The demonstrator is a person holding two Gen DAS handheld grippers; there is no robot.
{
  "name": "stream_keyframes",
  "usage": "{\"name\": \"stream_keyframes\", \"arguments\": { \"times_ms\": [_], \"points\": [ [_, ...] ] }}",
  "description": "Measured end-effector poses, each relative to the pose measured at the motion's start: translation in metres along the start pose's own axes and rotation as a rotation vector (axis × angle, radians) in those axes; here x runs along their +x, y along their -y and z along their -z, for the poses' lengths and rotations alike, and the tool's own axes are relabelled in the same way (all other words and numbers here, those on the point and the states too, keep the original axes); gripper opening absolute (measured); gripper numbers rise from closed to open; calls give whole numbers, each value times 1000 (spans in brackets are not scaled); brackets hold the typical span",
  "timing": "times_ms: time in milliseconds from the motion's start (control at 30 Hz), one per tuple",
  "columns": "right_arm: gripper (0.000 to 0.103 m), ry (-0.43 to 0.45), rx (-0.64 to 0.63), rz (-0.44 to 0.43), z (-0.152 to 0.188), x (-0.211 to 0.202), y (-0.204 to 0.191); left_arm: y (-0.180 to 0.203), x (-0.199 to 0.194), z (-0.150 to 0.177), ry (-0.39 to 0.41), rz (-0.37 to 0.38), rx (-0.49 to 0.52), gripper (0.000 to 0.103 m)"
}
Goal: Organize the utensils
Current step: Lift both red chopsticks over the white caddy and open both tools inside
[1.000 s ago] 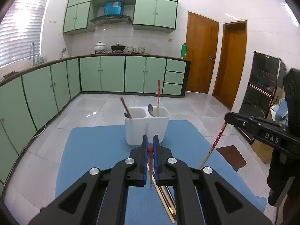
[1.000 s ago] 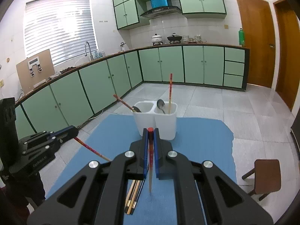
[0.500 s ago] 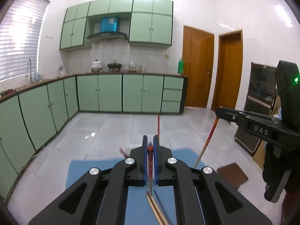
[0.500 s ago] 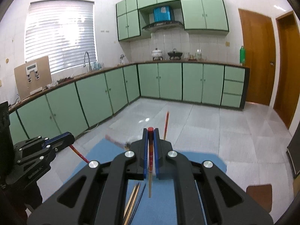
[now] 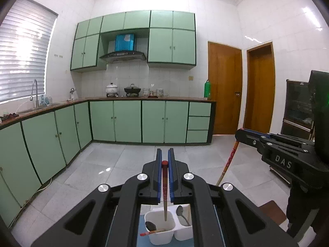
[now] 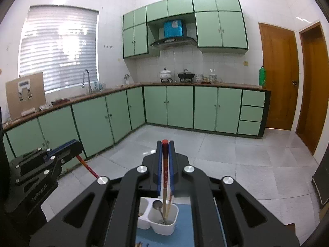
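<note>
Low in the frame, white two-compartment holder (image 5: 162,233) on blue mat (image 6: 185,234), half hidden behind the gripper frames; spoon (image 5: 182,218) in one compartment, second spoon (image 5: 151,225) in the other. Left gripper (image 5: 165,160) clamped on a red-topped chopstick (image 5: 164,189), tip over the holder; right gripper (image 6: 165,146) likewise pinching its chopstick (image 6: 164,177). Raised since earlier: holder dropped from mid-frame to bottom edge. Beyond, grey tiled floor (image 5: 115,164), green cabinets (image 6: 181,107), wooden doors (image 5: 224,90).

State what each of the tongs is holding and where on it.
Left tongs grip a red-topped chopstick near its top end; right tongs grip another chopstick likewise.
</note>
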State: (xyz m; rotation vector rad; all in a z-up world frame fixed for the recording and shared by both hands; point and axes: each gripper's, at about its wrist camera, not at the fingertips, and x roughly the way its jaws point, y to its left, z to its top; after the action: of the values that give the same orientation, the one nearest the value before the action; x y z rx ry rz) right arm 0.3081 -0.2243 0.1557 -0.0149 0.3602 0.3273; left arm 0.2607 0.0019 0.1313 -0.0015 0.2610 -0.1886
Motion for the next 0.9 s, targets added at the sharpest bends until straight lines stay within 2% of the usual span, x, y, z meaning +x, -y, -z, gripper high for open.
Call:
{"name": "stream_keyframes", "arguments": {
  "times_ms": [200, 433, 467, 500, 533, 567, 633, 867, 900],
  "points": [
    [5, -54, 13, -4, 22, 31, 3, -5, 39, 19, -64, -4, -11, 6],
    [6, -132, 16, -14, 50, 51, 2, -7, 60, 45, -148, 6, -16, 6],
    [7, -139, 16, -9, 53, 51, 1, -9, 60, 47, -157, 10, -19, 9],
    [12, -143, 16, -4, 55, 51, 0, -10, 62, 49, -176, 22, -23, 14],
    [20, -140, 17, 3, 57, 48, 0, -11, 62, 50, -182, 20, -26, 26],
    [28, -131, 18, 14, 58, 43, 1, -12, 56, 50, -172, 18, -29, 32],
    [35, -103, 20, 40, 60, 29, 5, -13, 43, 47, -147, 23, -30, 33],
    [70, -20, -20, 108, 80, -33, 13, -14, -23, 46, -69, -5, -18, 52],
    [72, -16, -24, 110, 84, -40, 14, -13, -30, 48, -63, -9, -16, 53]
  ]
}}
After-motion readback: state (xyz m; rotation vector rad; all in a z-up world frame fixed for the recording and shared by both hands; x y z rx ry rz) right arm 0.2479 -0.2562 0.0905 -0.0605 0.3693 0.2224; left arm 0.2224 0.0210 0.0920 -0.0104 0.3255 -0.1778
